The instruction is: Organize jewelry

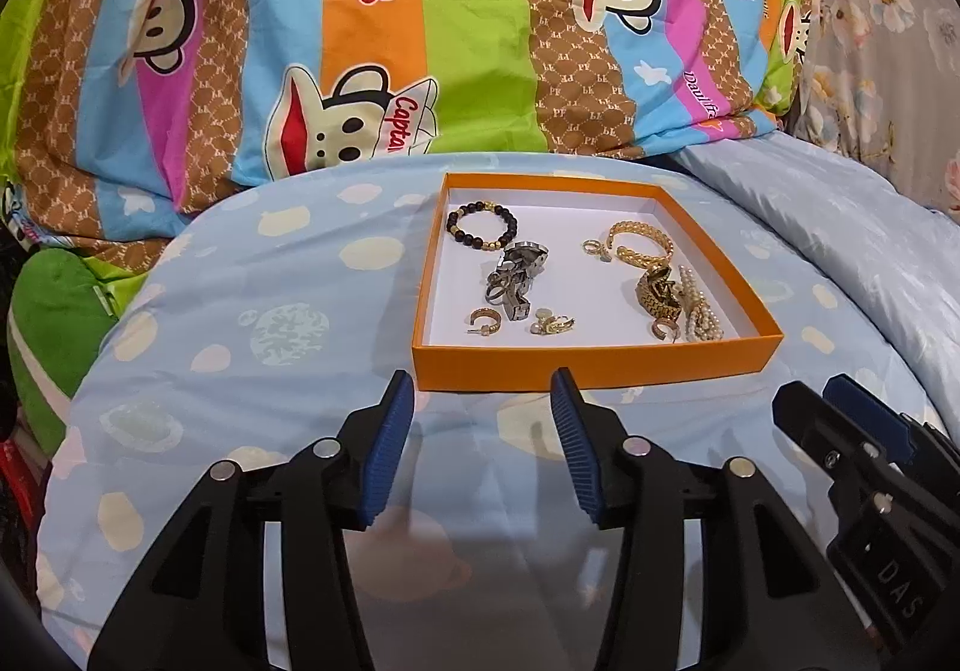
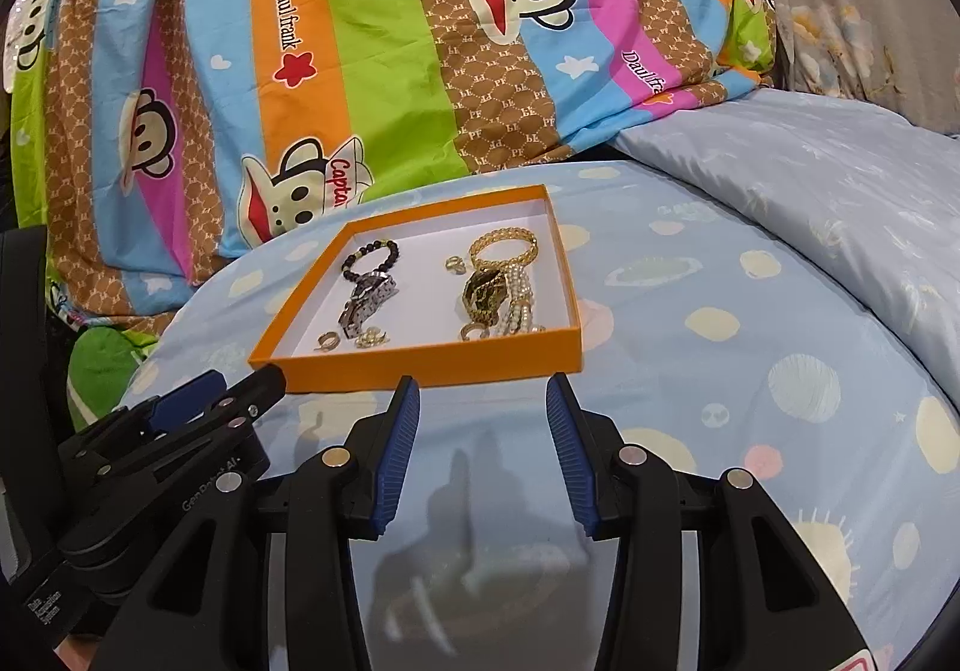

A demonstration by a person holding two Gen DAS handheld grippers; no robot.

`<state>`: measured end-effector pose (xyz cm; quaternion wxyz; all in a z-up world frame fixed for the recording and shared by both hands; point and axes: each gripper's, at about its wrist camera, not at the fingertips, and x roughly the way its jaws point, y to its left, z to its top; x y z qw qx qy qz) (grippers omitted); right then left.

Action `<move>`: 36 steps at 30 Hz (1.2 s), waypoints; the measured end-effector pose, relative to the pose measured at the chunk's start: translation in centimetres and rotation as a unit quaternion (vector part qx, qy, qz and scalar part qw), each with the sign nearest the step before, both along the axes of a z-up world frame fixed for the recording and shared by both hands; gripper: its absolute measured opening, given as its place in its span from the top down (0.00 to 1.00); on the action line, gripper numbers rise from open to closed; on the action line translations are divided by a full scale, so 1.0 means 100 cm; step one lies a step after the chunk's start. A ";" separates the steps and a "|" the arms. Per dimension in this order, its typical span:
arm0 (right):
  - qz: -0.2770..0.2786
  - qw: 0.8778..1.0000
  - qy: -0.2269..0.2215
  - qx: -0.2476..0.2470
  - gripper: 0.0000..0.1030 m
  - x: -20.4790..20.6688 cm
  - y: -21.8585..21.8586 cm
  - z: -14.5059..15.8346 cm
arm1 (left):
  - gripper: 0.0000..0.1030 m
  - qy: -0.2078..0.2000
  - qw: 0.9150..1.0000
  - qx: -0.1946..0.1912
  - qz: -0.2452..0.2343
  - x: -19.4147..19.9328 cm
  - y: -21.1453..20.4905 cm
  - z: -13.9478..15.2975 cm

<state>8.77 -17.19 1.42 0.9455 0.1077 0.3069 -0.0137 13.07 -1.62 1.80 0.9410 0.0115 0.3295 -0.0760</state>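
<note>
Grippers first: your left gripper sits bottom centre of the left view, blue pads spread, nothing between them. Right gripper is the same in its own view, spread and empty. Both are short of the shallow orange cardboard tray, mid-frame on the pale blue spotted bedsheet.

All jewelry is already in the tray, in two loose clusters:
- left: black bead bracelet, silver link watch, small gold hoop earring
- right: gold chain bangle, gold watch, pearl strand

Looks like a late or regrouping step. Next pick needs a narrow pinch; pieces overlap, so expect snagging.
</note>
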 end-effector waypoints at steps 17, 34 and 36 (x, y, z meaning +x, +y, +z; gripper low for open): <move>-0.004 1.000 -0.002 -0.021 0.44 -0.011 0.006 0.002 | 0.56 -0.005 1.000 0.024 0.008 -0.013 -0.008 0.001; -0.008 1.000 -0.001 -0.027 0.44 -0.009 0.005 0.002 | 0.50 -0.008 0.999 0.039 0.027 -0.013 -0.009 0.001; -0.009 1.000 0.000 -0.028 0.44 -0.009 0.005 0.002 | 0.49 -0.008 0.999 0.041 0.029 -0.013 -0.009 0.001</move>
